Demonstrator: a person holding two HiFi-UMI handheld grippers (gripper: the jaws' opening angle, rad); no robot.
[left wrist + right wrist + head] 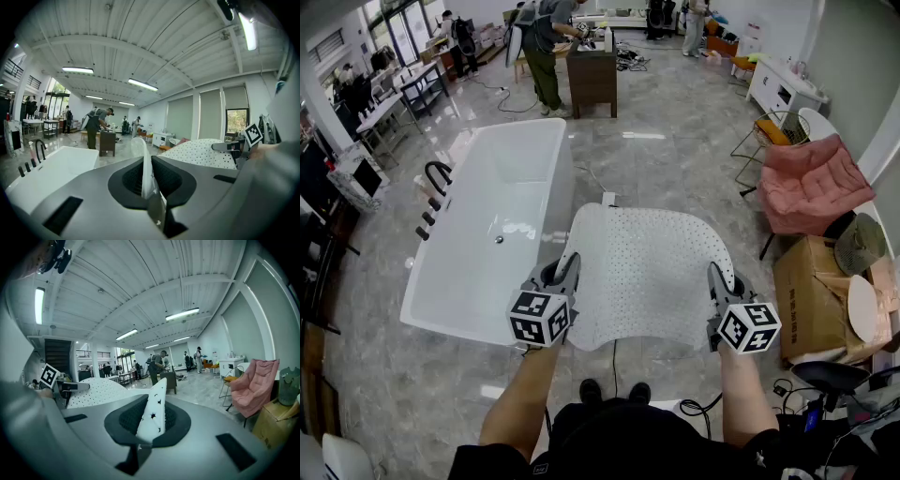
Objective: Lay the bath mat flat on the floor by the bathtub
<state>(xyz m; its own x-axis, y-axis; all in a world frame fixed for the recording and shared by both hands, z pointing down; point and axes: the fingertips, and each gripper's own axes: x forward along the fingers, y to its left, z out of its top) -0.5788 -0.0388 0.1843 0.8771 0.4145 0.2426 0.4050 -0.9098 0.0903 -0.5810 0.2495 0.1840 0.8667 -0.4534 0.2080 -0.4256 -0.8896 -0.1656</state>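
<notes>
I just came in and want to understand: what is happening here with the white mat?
A person holds a white perforated bath mat by its two near corners. The left gripper and the right gripper are each shut on one corner. The mat is spread out and bulging, beside the white bathtub. It is not yet flat on the floor.

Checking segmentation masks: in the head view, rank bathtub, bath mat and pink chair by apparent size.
1. bathtub
2. bath mat, close behind; it's held up nearer the camera, which inflates it
3. pink chair
</notes>
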